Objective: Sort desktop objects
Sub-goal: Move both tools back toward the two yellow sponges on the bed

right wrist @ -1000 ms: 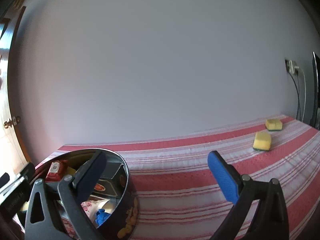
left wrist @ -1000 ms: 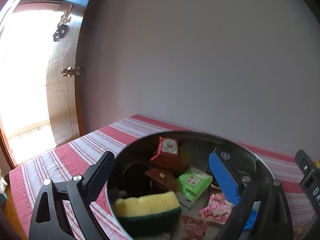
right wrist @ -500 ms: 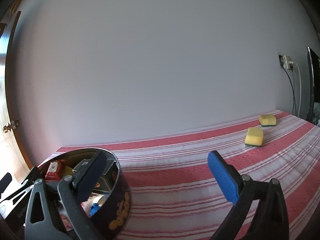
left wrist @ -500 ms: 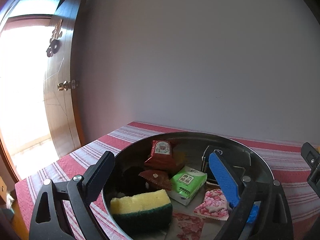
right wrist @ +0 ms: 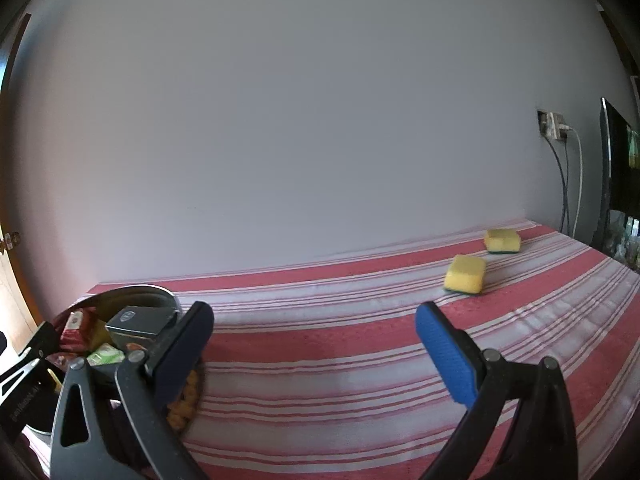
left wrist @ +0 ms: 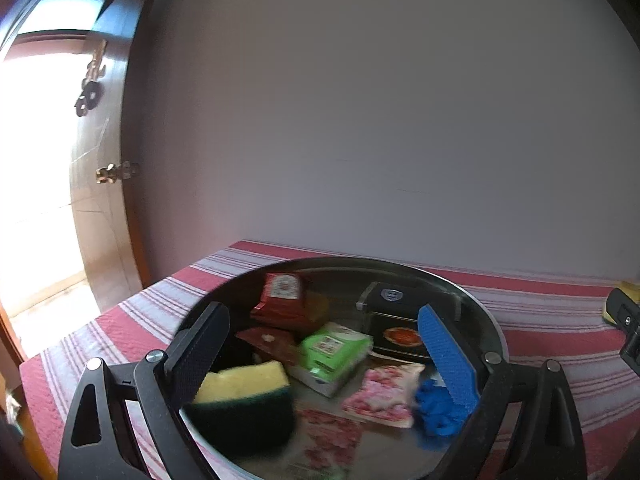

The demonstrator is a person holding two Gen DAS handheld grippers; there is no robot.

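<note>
A round metal tin on the striped tablecloth holds a yellow-green sponge, a red packet, a green packet, a pink floral packet, a black box and something blue. My left gripper is open and empty, hovering over the tin. My right gripper is open and empty above the cloth, right of the tin. Two yellow sponges lie far right on the table.
A red and white striped cloth covers the table against a plain wall. A wooden door stands at the left. A socket with cables and a dark screen are at the far right.
Both views have swung to the right. The tin's contents sit lower in the left view and the two sponges sit nearer the centre in the right view. Both grippers stay open.
</note>
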